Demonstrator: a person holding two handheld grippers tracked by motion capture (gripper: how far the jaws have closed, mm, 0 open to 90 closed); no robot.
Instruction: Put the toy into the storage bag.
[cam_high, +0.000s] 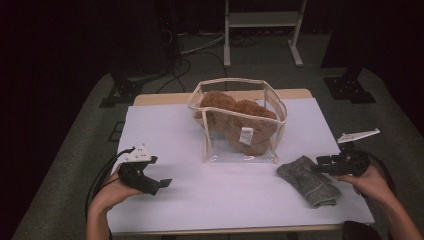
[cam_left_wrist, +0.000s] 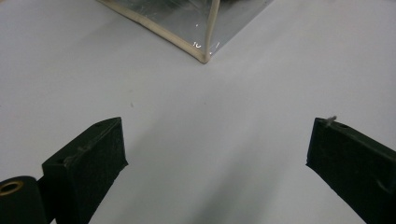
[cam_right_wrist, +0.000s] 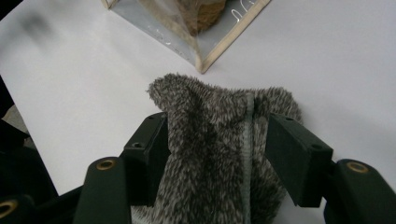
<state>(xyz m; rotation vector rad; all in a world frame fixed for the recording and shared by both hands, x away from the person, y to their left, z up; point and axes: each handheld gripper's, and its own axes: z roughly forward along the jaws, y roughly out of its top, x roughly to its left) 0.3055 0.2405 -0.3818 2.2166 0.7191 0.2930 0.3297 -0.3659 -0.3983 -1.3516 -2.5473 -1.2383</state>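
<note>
Over the sock (cam_right_wrist: 219, 154), right claw (cam_right_wrist: 215, 140) held low and level.
Its jaws flank the sock; left claw (cam_left_wrist: 217, 154) gapes wide above the counter (cam_left_wrist: 210, 116).

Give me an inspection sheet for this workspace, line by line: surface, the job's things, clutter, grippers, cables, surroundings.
Surface: white table top, bare around the items.
Job's things: grey fuzzy cloth lying flat near the right edge; clear bag with beige trim standing open, brown plush toy inside.
Clutter: nothing seen.
Grippers: left gripper open over bare table; right gripper straddles the cloth, jaws wide, grip not confirmed.
Cables: black cable trailing from the left gripper.
Surroundings: dark room, white frame and floor cables behind.
</note>
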